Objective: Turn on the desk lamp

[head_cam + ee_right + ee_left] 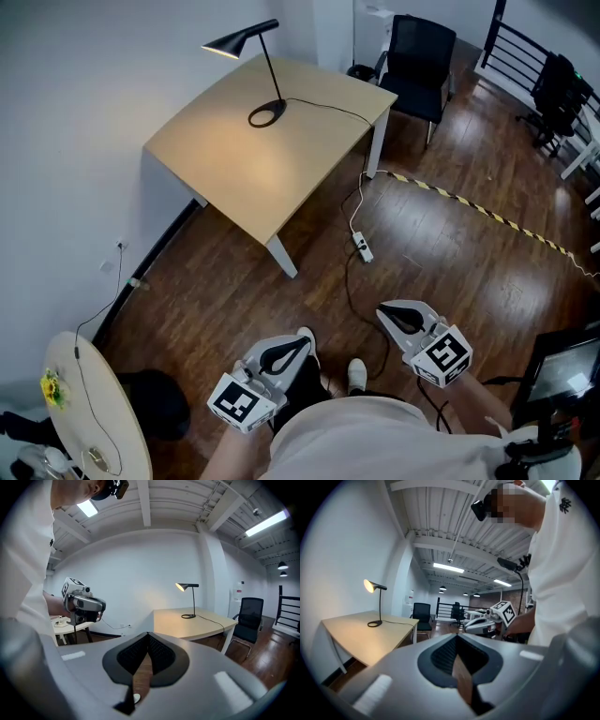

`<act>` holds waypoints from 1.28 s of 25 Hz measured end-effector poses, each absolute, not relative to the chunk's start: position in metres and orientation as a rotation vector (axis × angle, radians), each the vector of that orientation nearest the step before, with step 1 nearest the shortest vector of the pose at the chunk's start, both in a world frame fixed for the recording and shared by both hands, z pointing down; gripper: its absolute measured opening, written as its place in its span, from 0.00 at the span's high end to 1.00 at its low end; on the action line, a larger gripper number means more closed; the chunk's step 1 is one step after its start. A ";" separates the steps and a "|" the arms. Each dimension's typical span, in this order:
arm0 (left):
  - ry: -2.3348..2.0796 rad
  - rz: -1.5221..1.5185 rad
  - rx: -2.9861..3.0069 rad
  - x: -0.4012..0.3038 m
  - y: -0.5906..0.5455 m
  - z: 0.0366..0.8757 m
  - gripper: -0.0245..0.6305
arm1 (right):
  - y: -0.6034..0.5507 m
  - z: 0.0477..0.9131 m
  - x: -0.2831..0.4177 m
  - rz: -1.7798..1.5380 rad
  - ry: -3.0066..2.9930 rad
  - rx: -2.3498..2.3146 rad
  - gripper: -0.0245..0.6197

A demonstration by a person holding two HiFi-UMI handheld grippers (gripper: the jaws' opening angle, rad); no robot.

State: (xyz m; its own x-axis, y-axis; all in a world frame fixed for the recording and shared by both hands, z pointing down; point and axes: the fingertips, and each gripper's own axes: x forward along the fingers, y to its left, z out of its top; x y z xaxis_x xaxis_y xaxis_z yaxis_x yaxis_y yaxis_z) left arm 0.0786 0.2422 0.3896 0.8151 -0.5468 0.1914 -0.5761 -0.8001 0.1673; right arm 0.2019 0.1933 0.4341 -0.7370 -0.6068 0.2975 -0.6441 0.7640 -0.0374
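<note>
Far off on desk (281,178), near its back edge by the wall: lamp (273,70), upright, ring base flat on the top, shade leaning out to the left. Lit, going by the glowing shade in the left gripper view and the warm patch on the wood below it. From the base, across the desk, over its right edge and down to a power strip (363,247) on the floor: black cable (323,103). Beyond the desk, a black chair (419,61).

Down at waist level, well apart from desk and lamp: left gripper (292,349) and right gripper (398,317), side by side, both pointing forward over the wood floor. Left clenched, tips meeting, nothing between but a sliver of floor. Right likewise clenched and empty.

At lower left, part of a round table (122,422). Across the floor at right, striped yellow-black tape (487,214).
</note>
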 end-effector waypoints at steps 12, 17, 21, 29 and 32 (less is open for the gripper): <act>-0.774 0.230 2.864 0.059 0.310 0.385 0.94 | 0.254 0.405 0.189 0.166 -2.694 1.132 0.96; -0.742 0.183 2.887 0.021 0.327 0.381 0.94 | 0.277 0.396 0.146 0.104 -2.706 1.150 0.95; -0.727 0.183 2.885 0.000 0.330 0.379 0.94 | 0.280 0.385 0.121 0.107 -2.710 1.164 0.95; -0.707 0.209 2.886 -0.007 0.322 0.373 0.94 | 0.274 0.369 0.107 0.138 -2.715 1.164 0.95; -0.689 0.210 2.888 -0.004 0.319 0.375 0.94 | 0.272 0.371 0.109 0.126 -2.703 1.172 0.95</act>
State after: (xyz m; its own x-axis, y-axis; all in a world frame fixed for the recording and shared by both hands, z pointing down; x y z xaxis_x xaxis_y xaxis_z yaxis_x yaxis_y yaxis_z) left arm -0.0042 0.3192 0.3750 0.8837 -0.4345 0.1742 -0.4576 -0.8801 0.1266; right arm 0.1088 0.2721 0.3705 -0.6685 -0.7136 0.2094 -0.7300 0.6834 -0.0014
